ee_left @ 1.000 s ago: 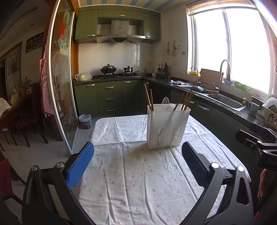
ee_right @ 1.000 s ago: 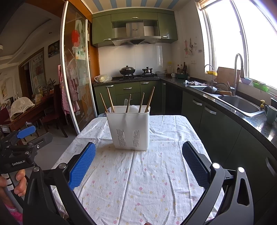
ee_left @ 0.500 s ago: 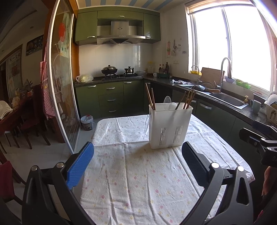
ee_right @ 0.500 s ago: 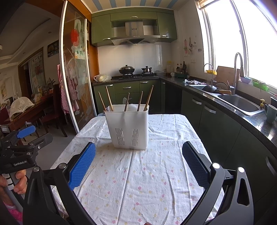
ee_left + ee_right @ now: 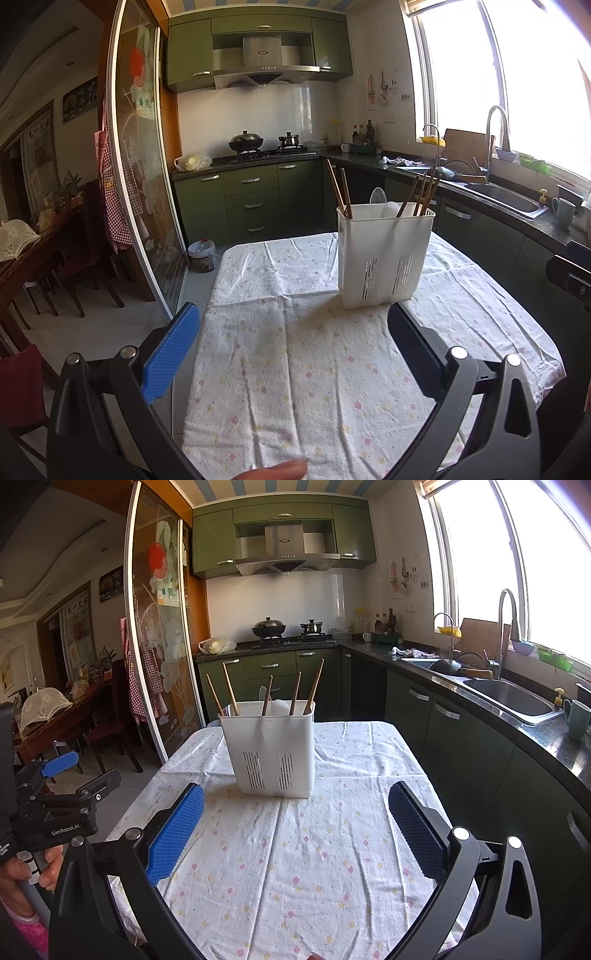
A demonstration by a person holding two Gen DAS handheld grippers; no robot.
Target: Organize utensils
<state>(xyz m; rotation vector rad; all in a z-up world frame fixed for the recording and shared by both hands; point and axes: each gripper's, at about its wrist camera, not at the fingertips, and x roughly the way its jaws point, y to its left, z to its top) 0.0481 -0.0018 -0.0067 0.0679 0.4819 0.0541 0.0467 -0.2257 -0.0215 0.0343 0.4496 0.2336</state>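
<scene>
We see the white holder [image 5: 271,747] at twelve o'clock on the table [image 5: 332,849], chopsticks [image 5: 313,687] and a spoon [image 5: 378,196] already standing inside. Both our left gripper [image 5: 293,341] and right gripper [image 5: 295,821] are spread and empty. Nothing loose shows; sorting looks nearly done.

The utensil holder [image 5: 271,747] stands upright on the tabletop [image 5: 332,849], toward the far end. Chopsticks [image 5: 314,686] lean inside it, with a spoon [image 5: 378,197] among them. The sink [image 5: 506,698] lies off to the right, the stove [image 5: 291,638] behind, and the sliding door [image 5: 155,646] stands to the left.
</scene>
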